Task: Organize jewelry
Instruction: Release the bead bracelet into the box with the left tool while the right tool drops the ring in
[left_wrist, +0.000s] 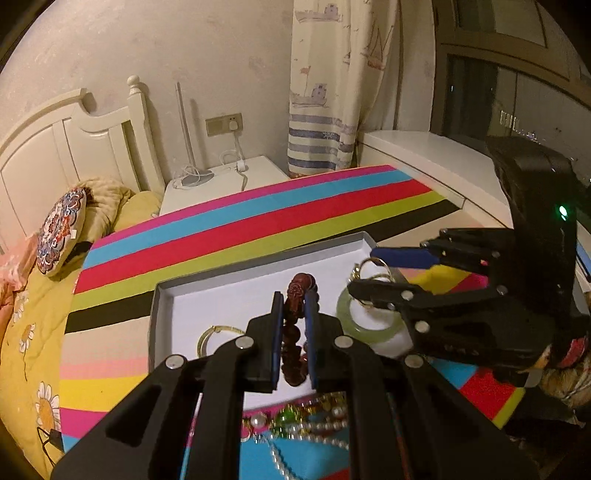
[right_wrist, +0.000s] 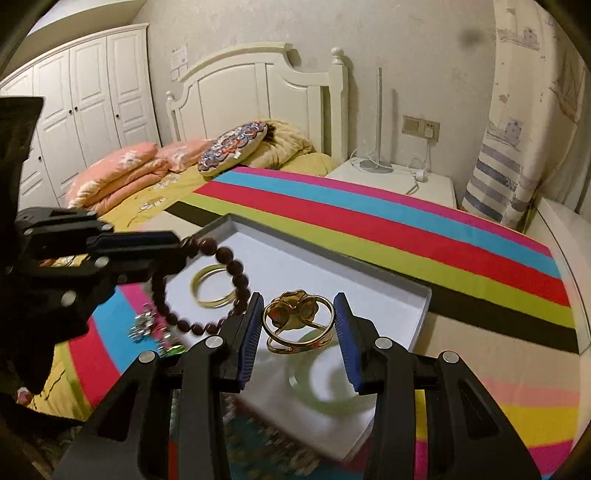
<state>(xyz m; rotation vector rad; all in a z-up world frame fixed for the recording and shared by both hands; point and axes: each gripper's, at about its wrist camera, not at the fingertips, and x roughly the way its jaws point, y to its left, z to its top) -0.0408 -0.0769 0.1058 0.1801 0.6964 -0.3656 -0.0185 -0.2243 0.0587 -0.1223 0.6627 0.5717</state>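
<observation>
Left wrist view: left gripper (left_wrist: 294, 338) clenched on a dark red bead bracelet (left_wrist: 295, 332), blue pads pressing it from both sides, held above the white tray (left_wrist: 166, 295) on the striped cloth (left_wrist: 258, 221). Gold bangle (left_wrist: 212, 338) lies in the tray at 9 o'clock of the bracelet. Right gripper (left_wrist: 364, 271) comes in from 3 o'clock, gripping a gold ring (left_wrist: 373, 267) over the green jade bangle (left_wrist: 364, 317). Loose pile of pearl and bead necklaces (left_wrist: 306, 424) on the cloth at 6 o'clock, just outside the tray. Right wrist view: right gripper (right_wrist: 300, 332) grasps the gold ring (right_wrist: 297, 319), pads touching its sides, over the jade bangle (right_wrist: 328, 380), which looks blurred. Left gripper (right_wrist: 175, 249) at 10 o'clock holds the bead bracelet (right_wrist: 207, 288) hanging over the tray (right_wrist: 369, 291); gold bangle (right_wrist: 212, 286) visible through the loop.
</observation>
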